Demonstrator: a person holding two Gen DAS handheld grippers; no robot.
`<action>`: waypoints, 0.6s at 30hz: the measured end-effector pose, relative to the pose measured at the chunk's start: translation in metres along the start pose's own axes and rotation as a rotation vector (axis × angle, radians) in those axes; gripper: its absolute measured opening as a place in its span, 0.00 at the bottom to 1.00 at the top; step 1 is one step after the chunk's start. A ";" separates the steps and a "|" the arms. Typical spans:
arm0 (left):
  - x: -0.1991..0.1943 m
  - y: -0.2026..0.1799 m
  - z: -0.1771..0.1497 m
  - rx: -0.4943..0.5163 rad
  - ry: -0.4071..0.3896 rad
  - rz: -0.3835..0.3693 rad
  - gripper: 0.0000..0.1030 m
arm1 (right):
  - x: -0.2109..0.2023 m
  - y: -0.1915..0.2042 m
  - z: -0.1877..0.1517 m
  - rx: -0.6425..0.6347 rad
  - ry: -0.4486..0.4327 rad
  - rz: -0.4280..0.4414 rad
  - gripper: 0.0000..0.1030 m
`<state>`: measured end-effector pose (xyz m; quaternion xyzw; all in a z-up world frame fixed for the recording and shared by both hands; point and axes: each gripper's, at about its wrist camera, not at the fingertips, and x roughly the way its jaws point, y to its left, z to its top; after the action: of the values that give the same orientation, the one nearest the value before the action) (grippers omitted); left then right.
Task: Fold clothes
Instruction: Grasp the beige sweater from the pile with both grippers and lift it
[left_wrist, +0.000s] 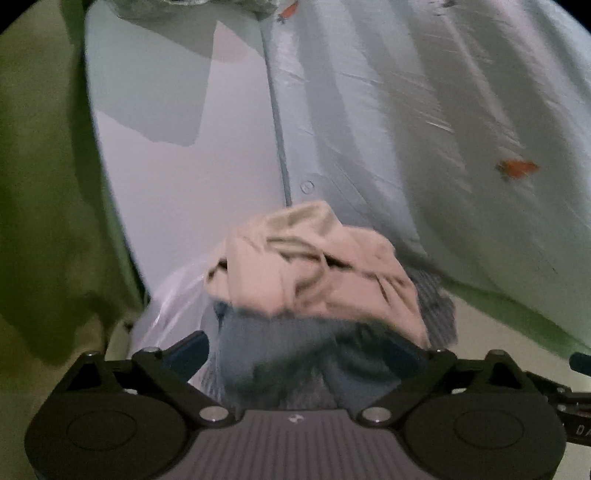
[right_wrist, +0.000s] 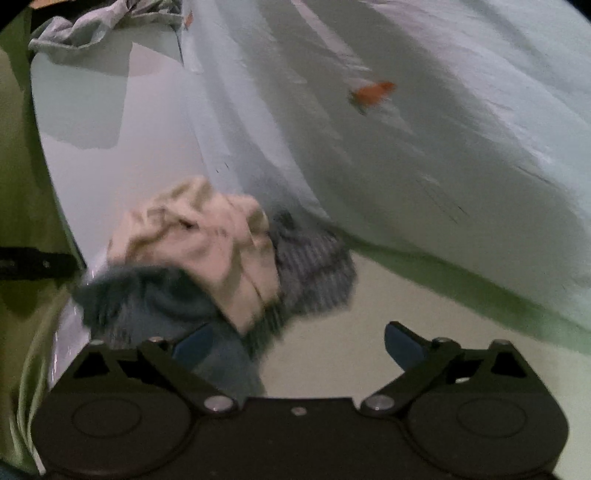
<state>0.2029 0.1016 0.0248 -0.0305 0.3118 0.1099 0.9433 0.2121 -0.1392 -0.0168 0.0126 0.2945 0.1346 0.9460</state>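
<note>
1. A crumpled heap, beige garment (left_wrist: 314, 258) atop blue-grey knitwear (left_wrist: 295, 354), sits on the white sheet (left_wrist: 177, 177), waiting to be folded.
2. Left gripper (left_wrist: 314, 350) gapes around the heap, apparently unpressed.
3. Right gripper (right_wrist: 299, 343) stands wide, empty, beside it.

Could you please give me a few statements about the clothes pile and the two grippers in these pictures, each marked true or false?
1. A beige garment lies on top of the pile of clothes. True.
2. The right gripper is clamped on a red sock. False: its blue-padded jaws stand apart with nothing pressed between them.
3. A grey ribbed garment lies at the pile's right side. True.
4. The pale sheet carries blue stars. False: it shows an orange mark.
5. The left gripper is shut. False: its jaws stand wide apart, with the dark blue-grey garment bunched between them.
</note>
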 end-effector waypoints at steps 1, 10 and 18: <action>0.015 0.002 0.008 -0.008 0.006 0.003 0.92 | 0.016 0.006 0.012 -0.002 -0.011 0.013 0.95; 0.120 0.010 0.037 -0.122 0.138 -0.016 0.63 | 0.148 0.050 0.071 0.014 0.058 0.133 0.78; 0.116 0.009 0.035 -0.180 0.118 0.008 0.06 | 0.165 0.054 0.071 0.007 0.076 0.172 0.05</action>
<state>0.3123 0.1366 -0.0161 -0.1204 0.3558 0.1395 0.9162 0.3685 -0.0399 -0.0438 0.0359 0.3284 0.2145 0.9192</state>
